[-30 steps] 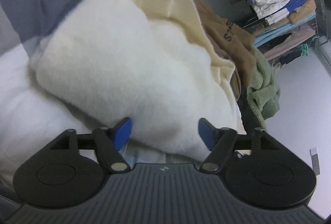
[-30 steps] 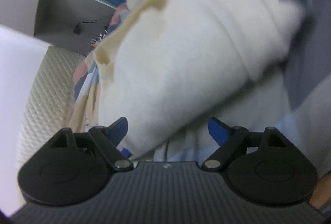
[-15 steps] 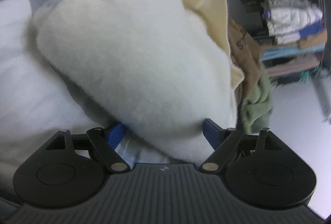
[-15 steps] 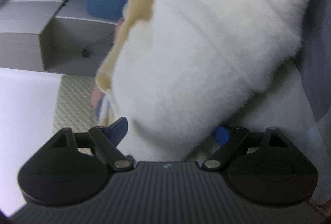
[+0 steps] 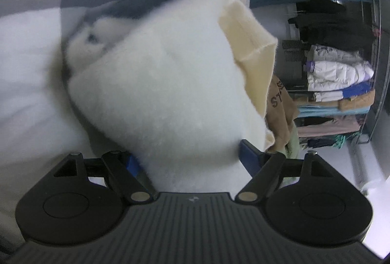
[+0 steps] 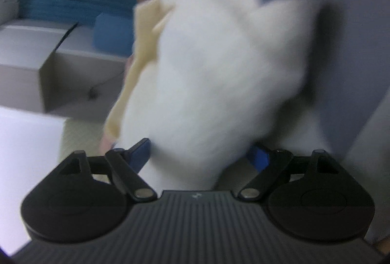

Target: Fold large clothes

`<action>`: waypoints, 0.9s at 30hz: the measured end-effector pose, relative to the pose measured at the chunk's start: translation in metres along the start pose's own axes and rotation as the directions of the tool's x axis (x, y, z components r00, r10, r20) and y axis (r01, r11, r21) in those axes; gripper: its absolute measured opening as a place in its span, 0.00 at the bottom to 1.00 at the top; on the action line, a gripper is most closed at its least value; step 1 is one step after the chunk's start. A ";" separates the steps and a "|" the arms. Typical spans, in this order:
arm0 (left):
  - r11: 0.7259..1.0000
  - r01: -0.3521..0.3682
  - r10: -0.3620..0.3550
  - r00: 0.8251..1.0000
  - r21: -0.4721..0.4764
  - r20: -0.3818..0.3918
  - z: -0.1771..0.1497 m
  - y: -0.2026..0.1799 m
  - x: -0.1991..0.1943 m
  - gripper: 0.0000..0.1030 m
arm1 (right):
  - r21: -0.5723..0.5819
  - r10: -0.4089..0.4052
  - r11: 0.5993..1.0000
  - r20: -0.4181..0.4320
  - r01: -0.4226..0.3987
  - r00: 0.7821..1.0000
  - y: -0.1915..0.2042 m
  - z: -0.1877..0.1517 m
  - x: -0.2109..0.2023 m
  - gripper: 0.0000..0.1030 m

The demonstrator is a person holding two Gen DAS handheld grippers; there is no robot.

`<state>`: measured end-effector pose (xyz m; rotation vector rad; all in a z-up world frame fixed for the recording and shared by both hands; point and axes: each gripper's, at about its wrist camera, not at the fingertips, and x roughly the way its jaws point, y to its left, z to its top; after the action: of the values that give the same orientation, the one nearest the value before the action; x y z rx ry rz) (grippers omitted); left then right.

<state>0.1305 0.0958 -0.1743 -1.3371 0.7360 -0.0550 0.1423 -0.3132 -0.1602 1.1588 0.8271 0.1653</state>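
Observation:
A bulky folded cream fleece garment (image 5: 170,83) with a pale yellow outer side (image 5: 251,49) fills the left wrist view. It lies between the fingers of my left gripper (image 5: 190,161), whose jaws stand wide apart around its thick end. The same garment (image 6: 219,73) fills the right wrist view, blurred. My right gripper (image 6: 202,156) also has its jaws wide apart around the garment's end. The blue pads (image 6: 141,153) press into the fleece on both sides.
Grey, white and pink bedding (image 5: 29,83) lies under the garment. A brown printed garment (image 5: 280,103) and a green one hang beside it. A rack of folded clothes (image 5: 338,83) stands at the right. White boxes (image 6: 48,64) and a blue cushion (image 6: 112,34) are at the left.
Both grippers have swung with the garment, which has shifted and lifted against the bedding. The rack and blue cushion have come further into view. The jaw spacing looks the same.

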 end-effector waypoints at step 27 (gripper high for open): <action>0.954 0.018 -0.030 0.999 0.298 0.036 -0.058 -0.062 -0.123 0.32 | -0.276 0.104 0.957 0.062 -0.083 0.993 0.065 -0.023 -0.101 0.38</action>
<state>0.0283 0.0836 -0.0662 -1.0558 0.6485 -0.1527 0.0756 -0.3211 -0.0585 0.9373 0.6590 0.3025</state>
